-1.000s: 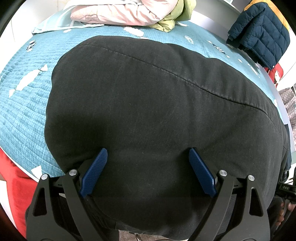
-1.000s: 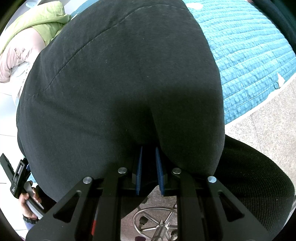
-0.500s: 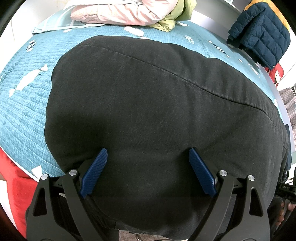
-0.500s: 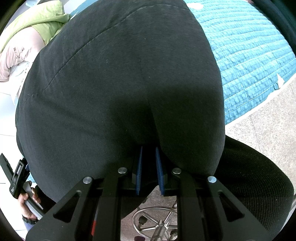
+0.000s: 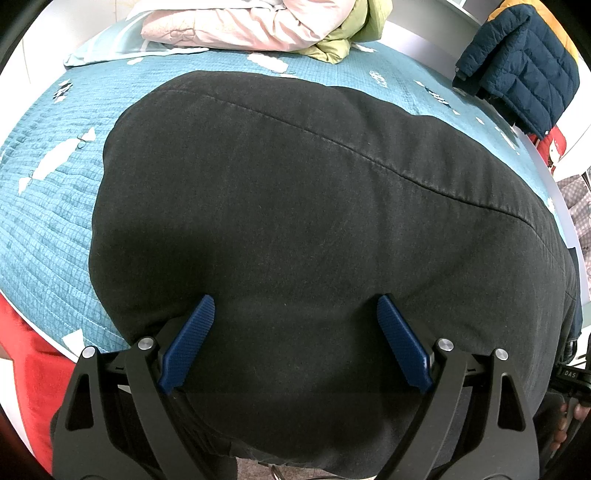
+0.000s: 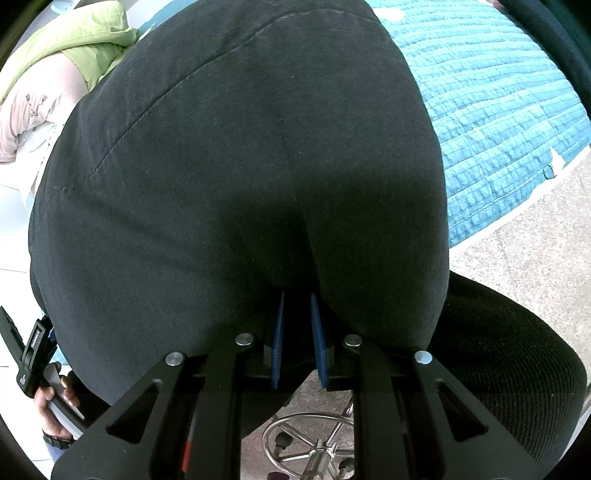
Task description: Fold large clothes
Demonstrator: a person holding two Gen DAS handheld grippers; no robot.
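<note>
A large black garment (image 5: 295, 206) lies spread on the teal quilted bed (image 5: 48, 206) and hangs over its near edge. My left gripper (image 5: 295, 314) is open, its blue fingers (image 5: 192, 339) wide apart just above the cloth near the edge. In the right wrist view the same black garment (image 6: 236, 166) fills the frame. My right gripper (image 6: 297, 306) is shut on a fold of it at the near hem, the blue pads (image 6: 317, 343) pinching the cloth.
Pink and green bedding (image 5: 251, 22) is piled at the far side of the bed. A navy puffer jacket (image 5: 524, 62) hangs at the far right. A black office chair seat (image 6: 509, 373) and its metal base (image 6: 314, 443) sit below my right gripper.
</note>
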